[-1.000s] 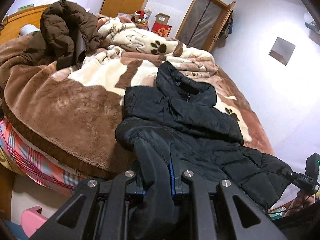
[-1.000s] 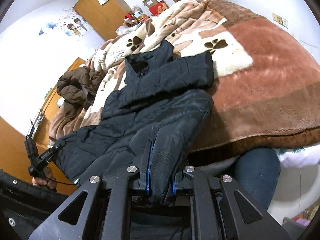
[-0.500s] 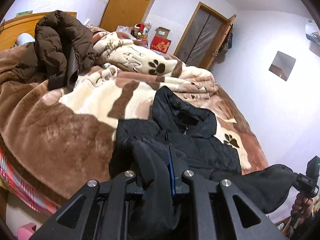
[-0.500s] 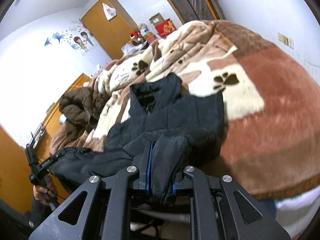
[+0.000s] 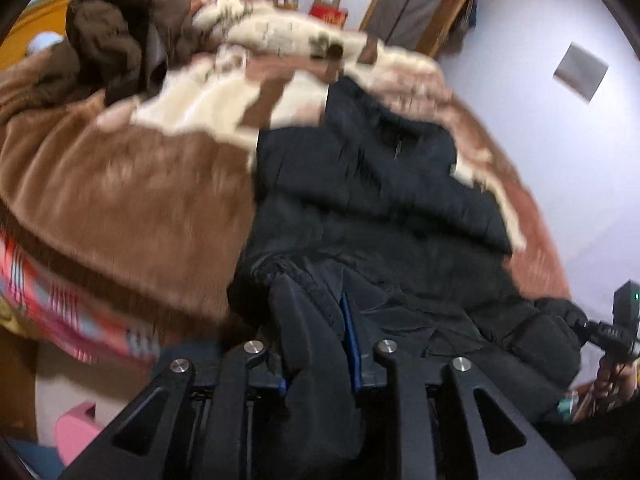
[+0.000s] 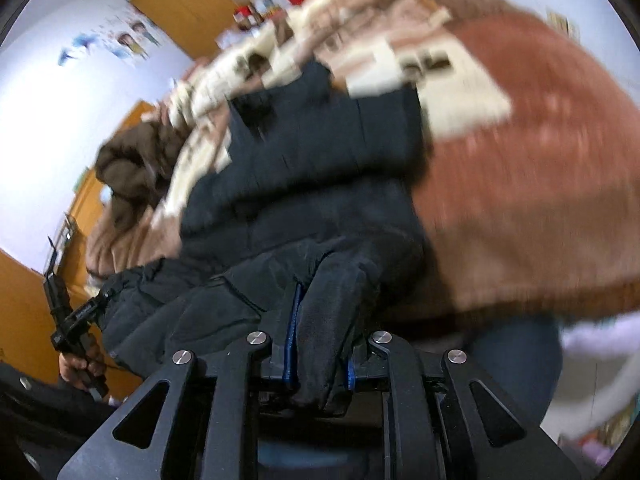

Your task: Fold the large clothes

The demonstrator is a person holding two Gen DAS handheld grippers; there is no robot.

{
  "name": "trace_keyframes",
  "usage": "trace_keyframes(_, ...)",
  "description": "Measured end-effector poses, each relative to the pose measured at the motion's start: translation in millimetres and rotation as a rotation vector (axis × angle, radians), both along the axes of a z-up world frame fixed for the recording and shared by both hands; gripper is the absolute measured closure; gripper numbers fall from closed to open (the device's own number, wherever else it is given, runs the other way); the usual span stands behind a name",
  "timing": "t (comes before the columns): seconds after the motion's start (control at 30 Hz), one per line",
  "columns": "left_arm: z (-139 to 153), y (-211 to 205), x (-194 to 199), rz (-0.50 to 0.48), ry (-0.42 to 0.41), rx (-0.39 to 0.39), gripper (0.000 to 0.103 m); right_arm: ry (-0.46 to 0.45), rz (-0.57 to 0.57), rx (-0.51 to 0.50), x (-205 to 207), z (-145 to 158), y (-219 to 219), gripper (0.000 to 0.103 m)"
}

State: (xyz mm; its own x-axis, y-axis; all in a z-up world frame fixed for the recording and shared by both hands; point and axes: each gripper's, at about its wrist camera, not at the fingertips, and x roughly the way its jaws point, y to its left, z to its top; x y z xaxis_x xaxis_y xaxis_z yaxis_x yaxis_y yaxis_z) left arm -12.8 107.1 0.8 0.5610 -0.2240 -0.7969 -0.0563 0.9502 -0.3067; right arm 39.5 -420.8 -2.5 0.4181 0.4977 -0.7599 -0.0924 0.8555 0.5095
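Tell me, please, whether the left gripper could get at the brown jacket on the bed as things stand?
Probably not yet: the left gripper has black jacket fabric between its opening jaws, and the brown jacket lies far across the blanket.
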Motion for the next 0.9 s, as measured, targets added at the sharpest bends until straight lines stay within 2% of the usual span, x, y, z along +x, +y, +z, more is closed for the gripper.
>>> trace_keyframes(0.1,-5,0,-13,-0.011,0.041,0.030,0.072,-0.012,0.016,-0.044,-14,-1,-1,0.068)
trace_keyframes(0.13,-4,0,-16,-0.011,0.040,0.039,0.070,-0.031,0.010,-0.072,-16,3,-2,0.056)
trace_keyframes(0.17,-1,0,-17,-0.012,0.041,0.046,0.070,-0.052,-0.006,-0.103,-16,9,-4,0.051)
trace_keyframes(0.27,9,-1,-18,-0.035,0.045,0.083,0.061,-0.118,-0.064,-0.159,-11,28,-17,0.051)
trace_keyframes(0.3,14,0,-19,-0.037,0.034,0.114,0.052,-0.140,-0.084,-0.176,-9,34,-18,0.051)
trace_keyframes(0.33,20,2,-20,-0.024,0.014,0.156,0.047,-0.163,-0.102,-0.189,-7,39,-21,0.050)
trace_keyframes(0.4,27,15,-20,0.006,0.007,0.213,0.046,-0.188,-0.110,-0.191,0,45,-19,0.050)
trace_keyframes(0.53,33,39,-10,0.091,-0.018,0.261,0.045,-0.195,-0.070,-0.194,29,44,-1,0.050)
trace_keyframes(0.57,35,41,0,0.105,-0.030,0.258,0.045,-0.194,-0.063,-0.192,37,42,4,0.050)
trace_keyframes(0.67,43,29,37,0.064,-0.086,0.222,0.045,-0.215,-0.025,-0.181,70,44,23,0.050)
trace_keyframes(0.9,61,-27,165,-0.095,-0.158,0.118,0.044,-0.271,0.040,-0.172,170,59,59,0.050)
